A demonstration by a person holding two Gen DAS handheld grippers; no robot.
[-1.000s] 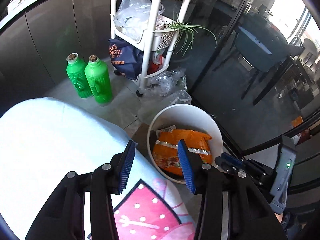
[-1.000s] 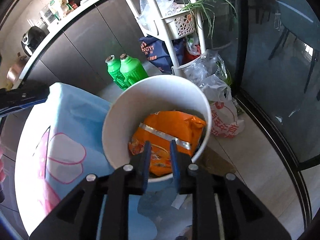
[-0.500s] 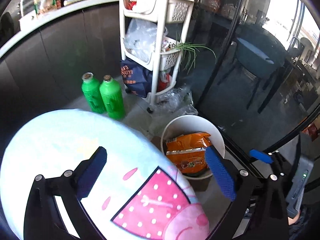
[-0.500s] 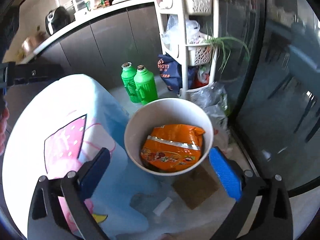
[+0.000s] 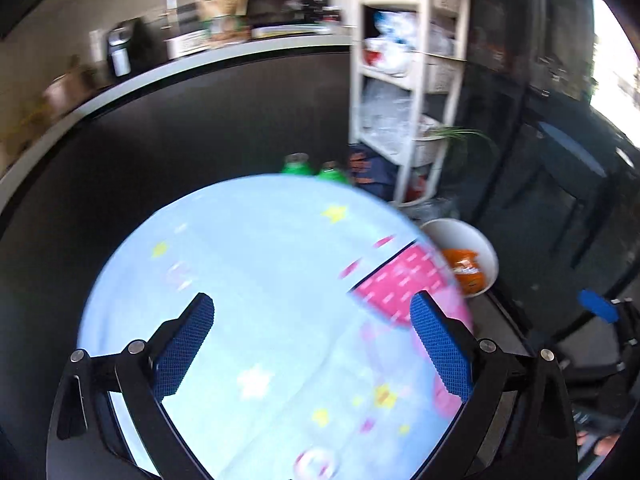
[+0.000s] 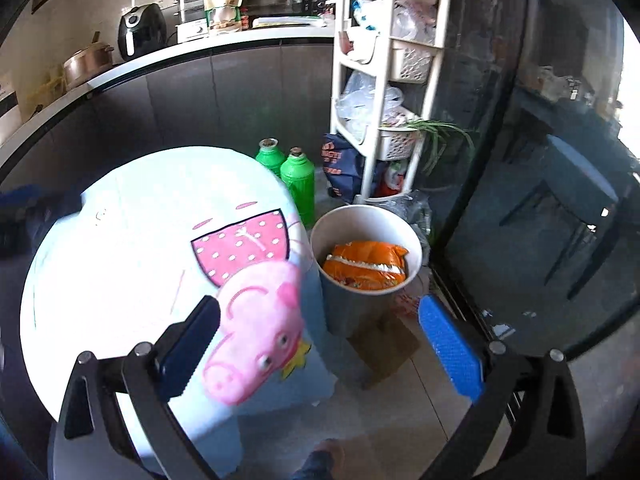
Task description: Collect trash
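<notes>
The right wrist view shows two green bottles (image 6: 298, 184) whole; the blurred left view shows only their caps. Both the left gripper (image 5: 312, 344) and the right gripper (image 6: 320, 344) tilt downward, jaws spread wide, holding nothing. The crumpled orange snack bag (image 6: 366, 264) lies inside the white bin (image 6: 340, 304) on the floor, beside the light-blue tablecloth's (image 6: 140, 248) edge.

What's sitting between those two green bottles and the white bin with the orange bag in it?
In the right wrist view, only bare floor separates the green bottles from the white bin. The cartoon tablecloth edges in from the left.
</notes>
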